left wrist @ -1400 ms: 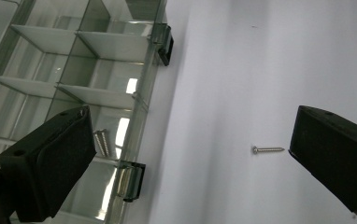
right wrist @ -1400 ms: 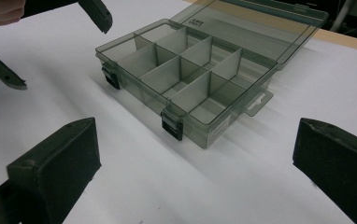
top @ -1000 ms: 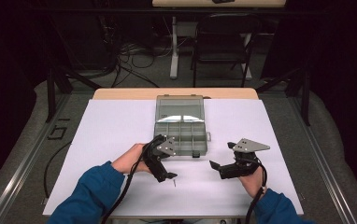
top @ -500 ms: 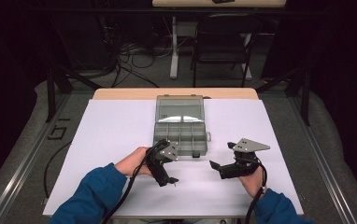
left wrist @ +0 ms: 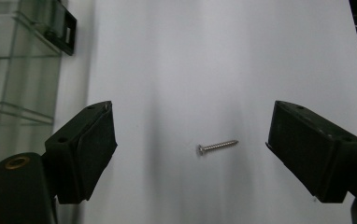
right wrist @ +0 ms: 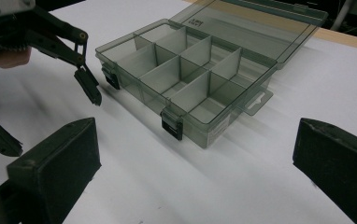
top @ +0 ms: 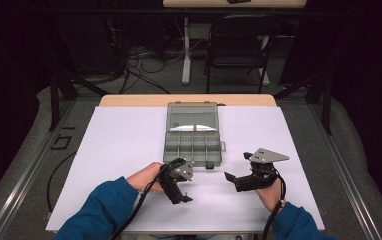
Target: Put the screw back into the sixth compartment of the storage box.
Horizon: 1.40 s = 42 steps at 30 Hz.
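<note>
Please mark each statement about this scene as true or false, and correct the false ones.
1. A screw lies on the white sheet between the jaws of the left gripper. True.
2. The left gripper already pinches the screw. False: its jaws have just been closing, but the pads stand apart from it.
3. The box has its lid closed. False: the lid is folded back.
4. The right gripper holds nothing. True.
5. The box compartments seen from the right gripper view are full of screws. False: they look empty.

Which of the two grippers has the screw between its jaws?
The left gripper: the screw lies on the sheet between its open jaws, untouched. The right gripper has only bare sheet between its jaws.
</note>
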Motion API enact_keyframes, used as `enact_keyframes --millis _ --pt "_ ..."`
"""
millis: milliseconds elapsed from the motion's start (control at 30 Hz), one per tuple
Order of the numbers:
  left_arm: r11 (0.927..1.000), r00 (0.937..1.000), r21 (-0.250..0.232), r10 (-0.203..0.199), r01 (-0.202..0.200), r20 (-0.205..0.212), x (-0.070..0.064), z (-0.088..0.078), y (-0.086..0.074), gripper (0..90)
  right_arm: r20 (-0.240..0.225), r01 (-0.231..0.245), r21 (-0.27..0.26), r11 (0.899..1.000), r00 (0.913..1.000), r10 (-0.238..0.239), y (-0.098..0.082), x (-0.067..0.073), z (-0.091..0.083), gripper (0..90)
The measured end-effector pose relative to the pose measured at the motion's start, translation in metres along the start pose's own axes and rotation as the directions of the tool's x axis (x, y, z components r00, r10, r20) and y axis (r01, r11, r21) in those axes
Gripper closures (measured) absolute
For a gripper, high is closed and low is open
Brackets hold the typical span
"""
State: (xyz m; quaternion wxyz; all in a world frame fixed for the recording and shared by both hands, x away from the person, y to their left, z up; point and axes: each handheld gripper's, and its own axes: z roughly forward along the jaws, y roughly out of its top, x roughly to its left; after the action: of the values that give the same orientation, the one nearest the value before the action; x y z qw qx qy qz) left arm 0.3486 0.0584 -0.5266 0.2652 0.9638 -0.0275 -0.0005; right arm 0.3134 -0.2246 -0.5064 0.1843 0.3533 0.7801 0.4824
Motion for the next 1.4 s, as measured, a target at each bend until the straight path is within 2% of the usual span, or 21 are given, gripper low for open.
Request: enact_keyframes --millis 167,200,233,367,400,467,533,600,633,733,767,833,967,1100,1133,1267,1400 --pt "0.9998 0.9998 0.013 0.016 -0.016 0.007 -0.0021 0.0051 -0.0013 28.9 0.001 -0.002 0.002 1.0 1.0 0.002 0.0 0.0001 0.0001 0.0" --pt "0.9998 0.9992 0.013 0.018 -0.018 0.036 -0.0017 0.0057 -0.0016 31.8 0.001 0.0 0.001 1.0 1.0 0.0 0.0 -0.0001 0.0001 0.0" --pt "0.9997 0.9997 0.01 0.023 -0.023 0.011 -0.0032 0.0073 -0.0021 34.8 0.002 0.0 0.002 1.0 1.0 0.0 0.0 -0.0001 0.0001 0.0" --pt "0.9978 0.9968 0.021 0.062 -0.063 0.051 -0.0044 0.0094 -0.0033 50.6 0.0 0.0 -0.001 1.0 1.0 0.0 0.0 0.0 0.0 0.0" --pt "0.9969 0.9965 0.029 0.072 -0.073 0.043 -0.0051 0.0102 -0.0036 54.0 -0.002 0.0 -0.004 1.0 1.0 0.0 -0.0001 0.0001 0.0002 0.0" --pt "0.9967 0.9942 0.032 0.072 -0.075 0.079 -0.0039 0.0107 -0.0042 59.8 -0.002 0.0 -0.004 1.0 1.0 0.0 0.0 0.0002 0.0002 0.0" --pt "0.9964 0.993 0.032 0.075 -0.078 0.092 -0.0033 0.0103 -0.0048 64.2 -0.003 0.0 -0.004 1.0 1.0 0.0 -0.0001 0.0002 0.0001 0.0" --pt "0.9965 0.9937 0.027 0.076 -0.079 0.082 -0.0039 0.0104 -0.0059 67.9 -0.002 0.0 -0.005 1.0 1.0 0.0 -0.0001 0.0001 0.0001 0.0" --pt "0.9974 0.9931 0.022 0.066 -0.068 0.097 -0.0038 0.0102 -0.0064 69.6 -0.002 0.0 -0.005 1.0 1.0 0.0 -0.0001 0.0 0.0002 0.0" --pt "0.9962 0.9904 0.032 0.076 -0.081 0.115 -0.0017 0.0089 -0.0073 75.8 -0.002 0.0 -0.004 1.0 1.0 0.0 -0.0001 0.0 0.0002 0.0" --pt "0.9973 0.9917 0.025 0.066 -0.07 0.11 -0.0025 0.0091 -0.008 77.2 -0.002 0.0 -0.004 1.0 1.0 0.0 -0.0001 0.0001 0.0001 0.0" --pt "0.9965 0.9919 0.03 0.075 -0.078 0.103 -0.002 0.0088 -0.0085 79.9 -0.001 0.0 -0.004 1.0 1.0 0.0 -0.0001 0.0 0.0001 0.0" --pt "0.9962 0.9903 0.039 0.073 -0.078 0.118 -0.0007 0.0078 -0.0091 86.4 -0.001 0.001 -0.004 1.0 1.0 -0.001 -0.0001 0.0 0.0002 0.0" --pt "0.996 0.9918 0.041 0.075 -0.08 0.104 -0.0018 0.0077 -0.0088 86.7 0.0 0.0 -0.003 1.0 1.0 0.0 -0.0001 0.0 0.0002 0.0" --pt "0.9956 0.9903 0.047 0.075 -0.081 0.117 -0.0014 0.0071 -0.0084 86.8 0.0 0.001 -0.004 1.0 1.0 -0.001 -0.0001 0.0 0.0002 0.0" --pt "0.9956 0.9907 0.047 0.075 -0.081 0.114 -0.0015 0.0063 -0.0083 86.9 -0.001 0.001 -0.004 1.0 1.0 -0.001 -0.0001 0.0 0.0001 0.0" --pt "0.9972 0.9924 0.041 0.057 -0.062 0.109 -0.001 0.0041 -0.0082 86.9 0.0 0.001 -0.004 1.0 1.0 -0.001 -0.0001 0.0 0.0001 0.0"
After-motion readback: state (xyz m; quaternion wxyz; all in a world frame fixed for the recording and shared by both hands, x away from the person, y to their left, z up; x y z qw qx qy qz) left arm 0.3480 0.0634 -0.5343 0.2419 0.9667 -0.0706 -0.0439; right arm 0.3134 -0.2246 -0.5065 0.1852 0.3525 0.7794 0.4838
